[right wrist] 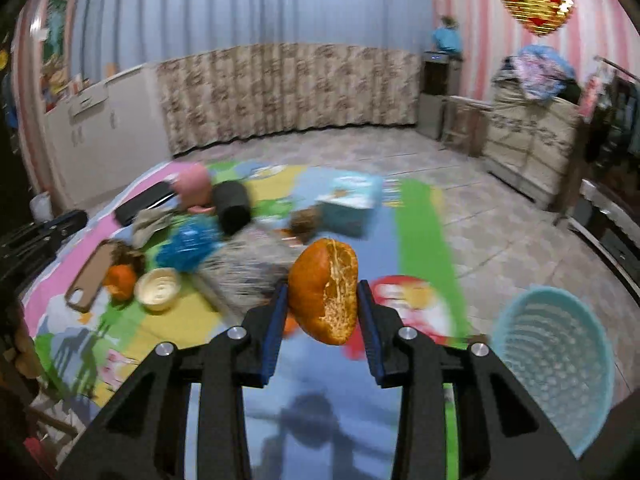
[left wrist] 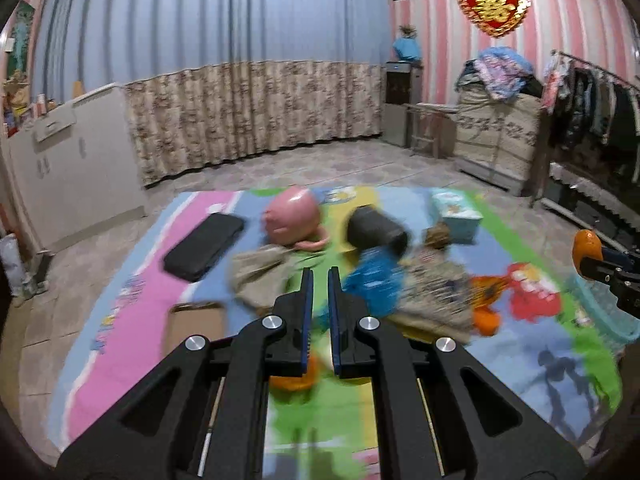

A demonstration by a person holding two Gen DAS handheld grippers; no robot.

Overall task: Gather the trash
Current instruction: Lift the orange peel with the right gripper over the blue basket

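Observation:
My right gripper (right wrist: 322, 287) is shut on a large piece of orange peel (right wrist: 326, 312), held up above the colourful play mat (right wrist: 420, 232). A light blue mesh basket (right wrist: 556, 364) stands low at the right, beside the mat. In the left wrist view that peel (left wrist: 585, 246) shows at the right edge, above the basket (left wrist: 612, 316). My left gripper (left wrist: 320, 280) is shut with nothing between its fingers, above the mat's middle. More peel lies on the mat: an orange piece (right wrist: 120, 280) and a cream inside-out cup (right wrist: 158, 289). A crumpled blue wrapper (left wrist: 372, 280) lies just ahead of the left fingers.
On the mat lie a pink piggy bank (left wrist: 292, 216), a black cylinder (left wrist: 376, 232), a black flat case (left wrist: 204, 246), a tissue box (left wrist: 456, 212), a beige cloth (left wrist: 260, 268) and a brown phone case (right wrist: 86, 280). Cabinets, curtains and a clothes rack line the walls.

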